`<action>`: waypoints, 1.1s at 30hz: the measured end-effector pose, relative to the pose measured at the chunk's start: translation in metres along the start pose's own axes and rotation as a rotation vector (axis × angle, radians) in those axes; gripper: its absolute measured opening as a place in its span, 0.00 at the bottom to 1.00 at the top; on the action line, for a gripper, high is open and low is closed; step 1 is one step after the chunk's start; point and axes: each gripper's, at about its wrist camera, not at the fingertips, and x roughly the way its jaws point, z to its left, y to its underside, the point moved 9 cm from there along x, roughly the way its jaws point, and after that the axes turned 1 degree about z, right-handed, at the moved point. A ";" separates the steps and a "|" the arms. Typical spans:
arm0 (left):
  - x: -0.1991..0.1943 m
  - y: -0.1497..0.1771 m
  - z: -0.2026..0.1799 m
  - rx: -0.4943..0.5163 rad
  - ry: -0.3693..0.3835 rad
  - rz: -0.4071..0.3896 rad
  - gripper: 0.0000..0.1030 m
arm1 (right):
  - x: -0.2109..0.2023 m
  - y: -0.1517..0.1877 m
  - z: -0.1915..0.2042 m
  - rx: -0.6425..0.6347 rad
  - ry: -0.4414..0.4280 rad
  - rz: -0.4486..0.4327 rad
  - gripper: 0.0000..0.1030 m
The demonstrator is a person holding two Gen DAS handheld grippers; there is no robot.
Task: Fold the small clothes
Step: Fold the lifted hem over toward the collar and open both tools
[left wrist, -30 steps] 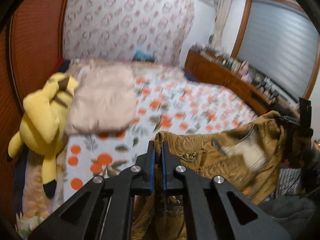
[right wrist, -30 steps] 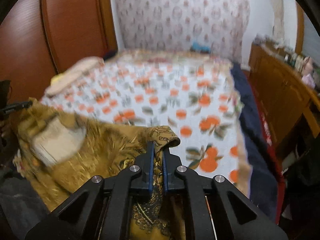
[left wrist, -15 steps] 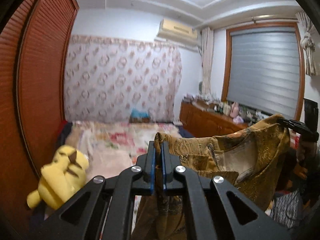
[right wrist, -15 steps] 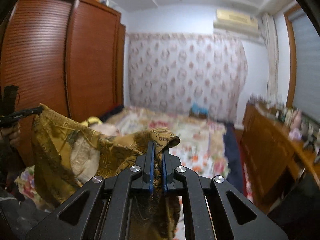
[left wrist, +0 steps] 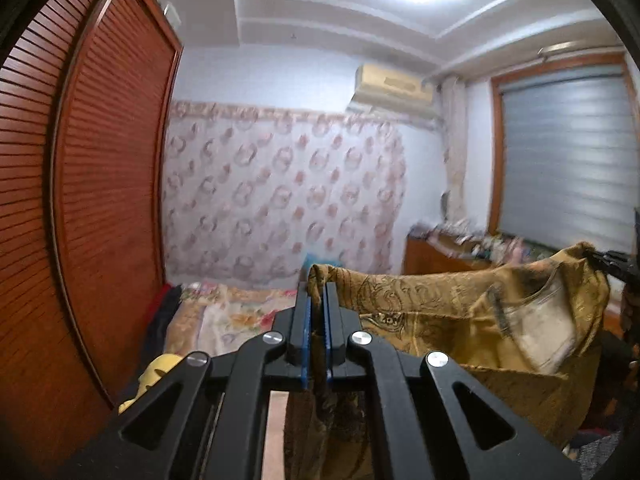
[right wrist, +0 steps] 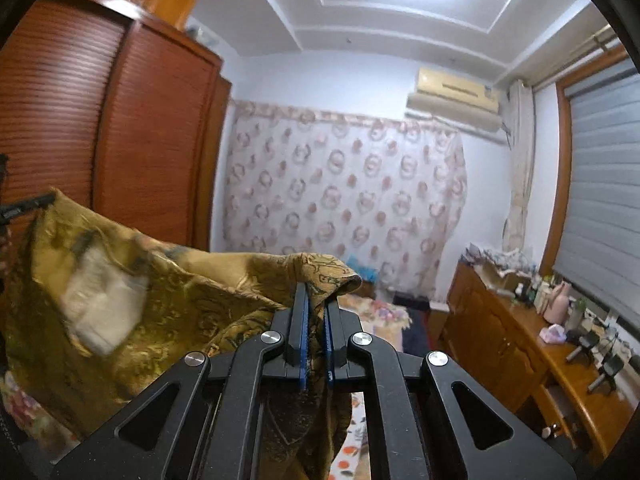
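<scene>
Above bed (left wrist: 224,312): left tool (left wrist: 317,300) and right tool (right wrist: 316,304) each clamped on garment (left wrist: 460,312) corner; cloth hung spread between them, presumably for flat laying.

Pretty clearly a bedroom in someone's home. There's a bed (left wrist: 224,316) with a flowery cover, a big wooden wardrobe (right wrist: 120,140) with slatted doors, a patterned curtain (right wrist: 340,200) along the back wall, an air conditioner (right wrist: 456,100) up near the ceiling, and a wooden dresser (right wrist: 516,344) cluttered with bottles under a window blind (right wrist: 604,192).
</scene>
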 end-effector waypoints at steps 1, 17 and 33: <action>0.022 0.009 0.006 -0.003 -0.016 0.027 0.03 | 0.016 0.005 -0.003 0.007 0.006 0.028 0.03; 0.152 0.239 0.002 0.033 -0.029 0.493 0.47 | 0.217 0.237 -0.018 0.143 0.042 0.476 0.30; 0.115 0.326 -0.044 0.079 0.085 0.620 0.56 | 0.113 0.353 0.020 0.174 -0.053 0.594 0.37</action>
